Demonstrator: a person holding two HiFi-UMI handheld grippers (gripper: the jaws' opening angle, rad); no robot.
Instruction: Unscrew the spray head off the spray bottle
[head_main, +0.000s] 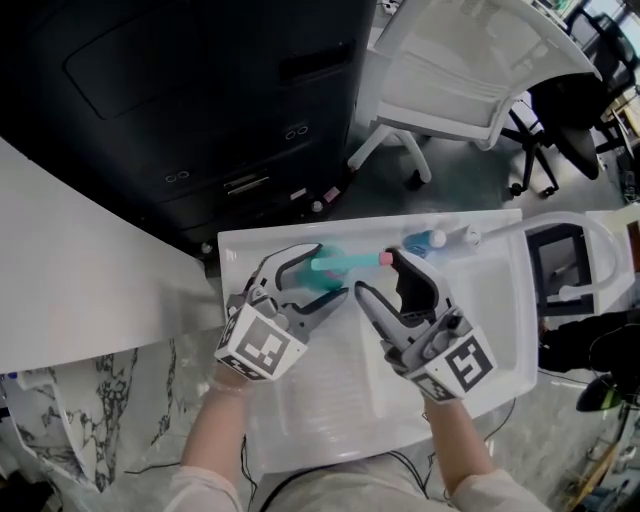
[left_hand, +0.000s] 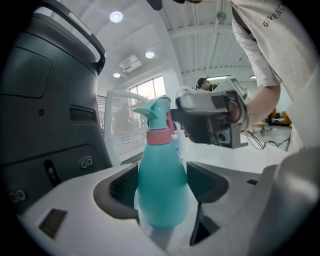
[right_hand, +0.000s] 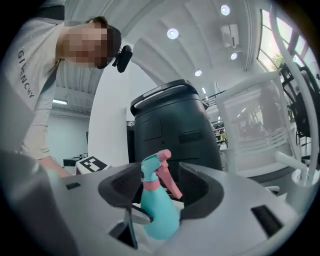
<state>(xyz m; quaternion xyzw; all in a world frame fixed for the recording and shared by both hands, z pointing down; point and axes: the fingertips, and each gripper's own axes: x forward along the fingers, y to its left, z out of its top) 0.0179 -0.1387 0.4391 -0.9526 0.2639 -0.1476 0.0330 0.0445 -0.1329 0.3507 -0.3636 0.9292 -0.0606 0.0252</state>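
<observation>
Spray bottle (head_main: 340, 263) is clamped by the left gripper (head_main: 330, 272) low on the teal body, well below the pink collar (left_hand: 158, 136). Judged reason: the body is locked against rotation so that torque goes into the top only, and the neck and thread are left free. The bottle is seen upright in both gripper views, over the middle of the white table (head_main: 480, 300). Whether its base rests on the table cannot be told.

Left fingers (left_hand: 120, 187): set wide, with both pads pressed on the body sides and no gap seen on either side. The wide stance is put down to the bottle's girth, not an empty grip.

Right gripper (head_main: 378, 272) is set level from the opposite side, at the height of the spray head (right_hand: 155, 167). Judged reason: the head is the part to be turned, so the jaws are lined up across it.

Right fingers (right_hand: 200, 187): spread, with the head and the pink trigger (right_hand: 172, 187) between them. A gap is seen on both sides, and nothing is pinched.

The head is seated on the collar, so unscrewing is judged unfinished. A fresh grip on the head is judged to be the step in hand. Risk: the trigger is caught instead of the collar and spray is fired.
</observation>
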